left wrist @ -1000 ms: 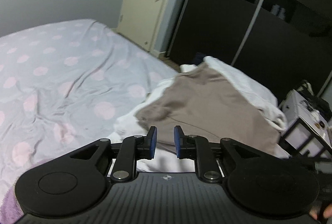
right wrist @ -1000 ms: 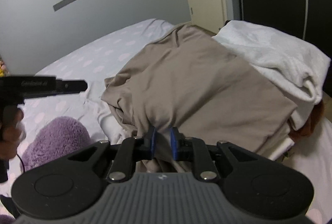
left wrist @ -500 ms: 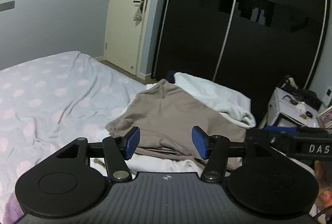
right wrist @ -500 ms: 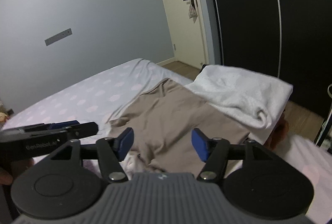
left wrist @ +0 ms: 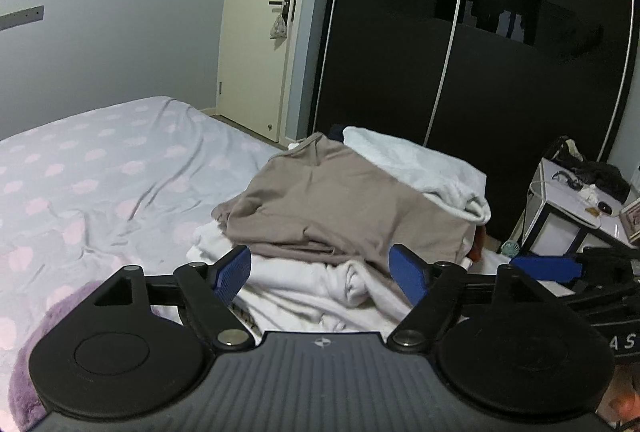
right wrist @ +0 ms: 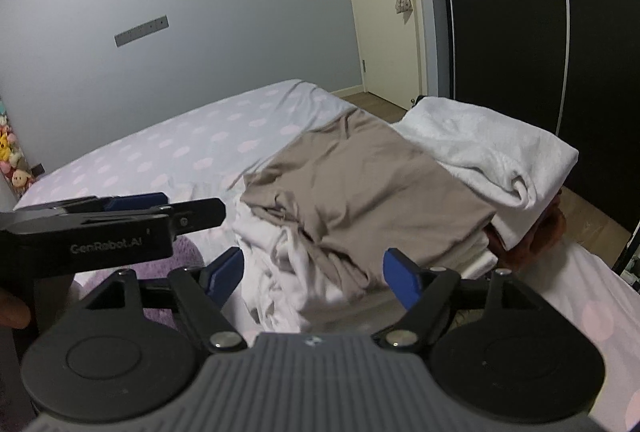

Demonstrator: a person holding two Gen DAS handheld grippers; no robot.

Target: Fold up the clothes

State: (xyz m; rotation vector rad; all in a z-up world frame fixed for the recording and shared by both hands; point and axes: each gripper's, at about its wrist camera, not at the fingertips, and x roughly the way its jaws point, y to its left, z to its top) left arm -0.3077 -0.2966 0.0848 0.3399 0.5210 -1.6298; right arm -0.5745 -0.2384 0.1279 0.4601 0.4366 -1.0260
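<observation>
A folded taupe garment [left wrist: 344, 204] [right wrist: 368, 188] lies on top of a pile of clothes at the bed's edge, over crumpled white cloth [left wrist: 320, 288] [right wrist: 288, 272]. A folded white towel [left wrist: 420, 164] [right wrist: 488, 152] rests against its far side. My left gripper [left wrist: 322, 274] is open, pulled back from the pile with nothing between its blue pads. Open and empty too, my right gripper [right wrist: 314, 274] hovers just short of the pile. The left gripper's body [right wrist: 104, 228] shows at the left of the right wrist view.
The bed [left wrist: 100, 168] has a grey sheet with pink dots. A purple fluffy cushion [left wrist: 60, 312] lies near me. A black wardrobe [left wrist: 500, 52] and a cream door [left wrist: 260, 32] stand behind. A white side table [left wrist: 572, 208] with clutter is at the right.
Both grippers were shut on the taupe garment a second ago. They have let go, opened wide and drawn back and up from the pile, which lies still.
</observation>
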